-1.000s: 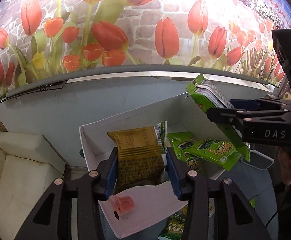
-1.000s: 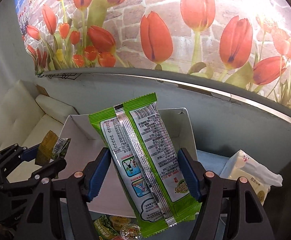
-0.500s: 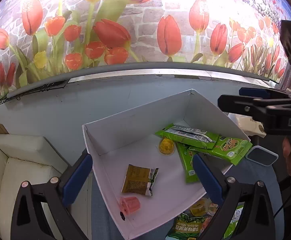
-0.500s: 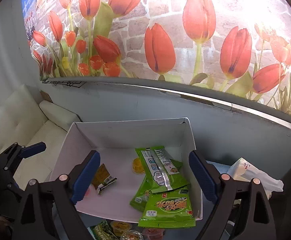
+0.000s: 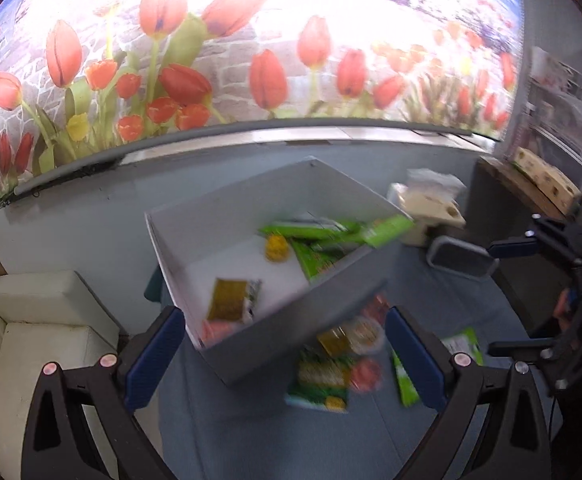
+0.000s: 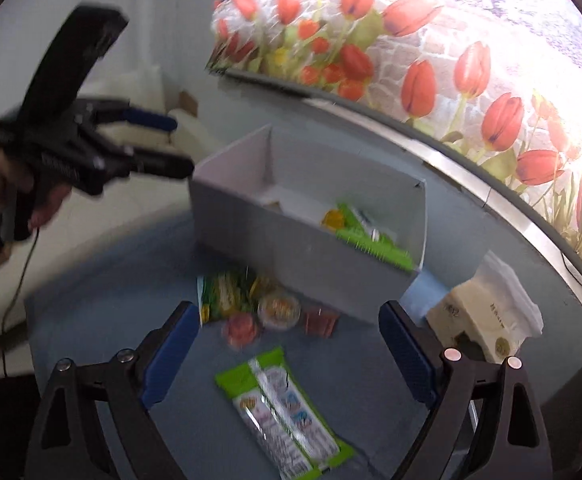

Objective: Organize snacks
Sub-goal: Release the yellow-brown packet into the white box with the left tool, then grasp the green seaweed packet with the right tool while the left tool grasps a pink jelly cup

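**Both jaws wide and empty over the snacks**

The blue-covered bench carries your open white cardboard box, with green snack packets and a brown-gold packet inside. A loose heap of snacks lies just in front of it, one green-and-white packet nearer you. Your left gripper has just opened fully, nothing between its jaws. Your right gripper has spread wide too, holding nothing.

A home living room: white sofa; tulip mural on the wall.
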